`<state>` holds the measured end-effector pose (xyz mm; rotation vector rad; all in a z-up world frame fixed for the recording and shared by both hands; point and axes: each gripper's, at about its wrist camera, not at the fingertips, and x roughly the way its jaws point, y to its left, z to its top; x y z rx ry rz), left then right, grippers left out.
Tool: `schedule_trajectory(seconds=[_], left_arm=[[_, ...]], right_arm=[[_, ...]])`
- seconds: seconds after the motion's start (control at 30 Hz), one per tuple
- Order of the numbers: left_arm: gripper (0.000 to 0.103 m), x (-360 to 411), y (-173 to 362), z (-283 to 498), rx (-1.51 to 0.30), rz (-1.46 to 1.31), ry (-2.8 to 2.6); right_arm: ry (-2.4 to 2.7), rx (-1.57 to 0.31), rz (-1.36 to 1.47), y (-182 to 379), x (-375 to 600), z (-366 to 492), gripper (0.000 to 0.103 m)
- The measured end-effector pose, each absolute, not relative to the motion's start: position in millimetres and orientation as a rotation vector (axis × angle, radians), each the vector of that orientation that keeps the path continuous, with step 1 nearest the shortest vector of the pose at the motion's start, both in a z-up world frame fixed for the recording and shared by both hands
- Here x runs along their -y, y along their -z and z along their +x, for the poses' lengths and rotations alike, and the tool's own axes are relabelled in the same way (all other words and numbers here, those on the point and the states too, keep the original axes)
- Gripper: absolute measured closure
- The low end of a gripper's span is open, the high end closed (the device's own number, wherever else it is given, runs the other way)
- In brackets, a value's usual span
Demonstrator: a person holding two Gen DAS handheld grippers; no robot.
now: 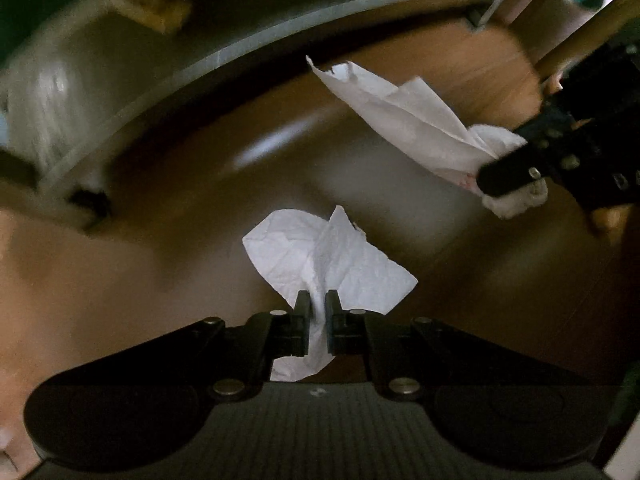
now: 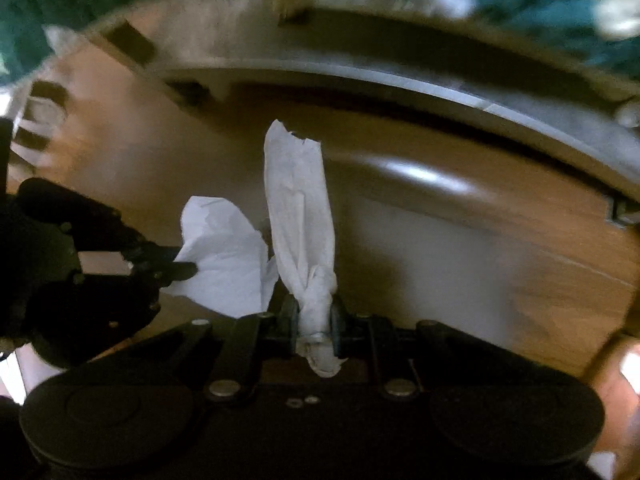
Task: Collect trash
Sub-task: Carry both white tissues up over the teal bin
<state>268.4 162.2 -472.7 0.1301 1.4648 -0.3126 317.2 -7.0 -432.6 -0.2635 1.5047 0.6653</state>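
1. Warm brown wooden flooring (image 1: 460, 64) fills the background of both wrist views, badly blurred, with a grey curved ledge or furniture edge (image 1: 224, 60) arching above it; what that edge belongs to cannot be told.

2. Nearest in the left wrist view is a crumpled white paper tissue (image 1: 320, 256), thin and creased, fanning out above the floor and well below the grey edge. It is pinched at its gathered waist, with a tail hanging behind the grip.

3. The black two-finger left gripper (image 1: 318, 308) has its jaws drawn narrow, clamped on that tissue.

4. A second white tissue, long and twisted (image 2: 298, 216), stands up from the black two-finger right gripper (image 2: 316, 320), whose jaws are likewise nearly together and holding it at its bunched lower end. In the left view this tissue appears to the right, nearer the grey edge.

5. Judged from these views, both tissues are very light, soft and limp, with no stiffness. They should not slip easily, but thin paper tears if tugged and flutters when swung.

6. The best hold is probably the gathered, thicker part, where both grippers already grip, not a single loose corner.

7. Beyond the grey edge, a blurred teal fabric (image 2: 540, 8) crosses the top of the right view.
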Motion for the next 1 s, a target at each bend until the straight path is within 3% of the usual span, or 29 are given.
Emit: schedule_trajectory(seconds=[0.63, 1.0], left_arm=[[0.098, -121, 183, 285, -1.086, 0.109, 0.273], [0.098, -38, 39, 247, -0.821, 0.091, 0.283]], right_arm=[[-0.614, -1.122, -0.092, 147, 105, 286, 0.087], [-0.527, -0.899, -0.065, 13, 196, 242, 0.087]])
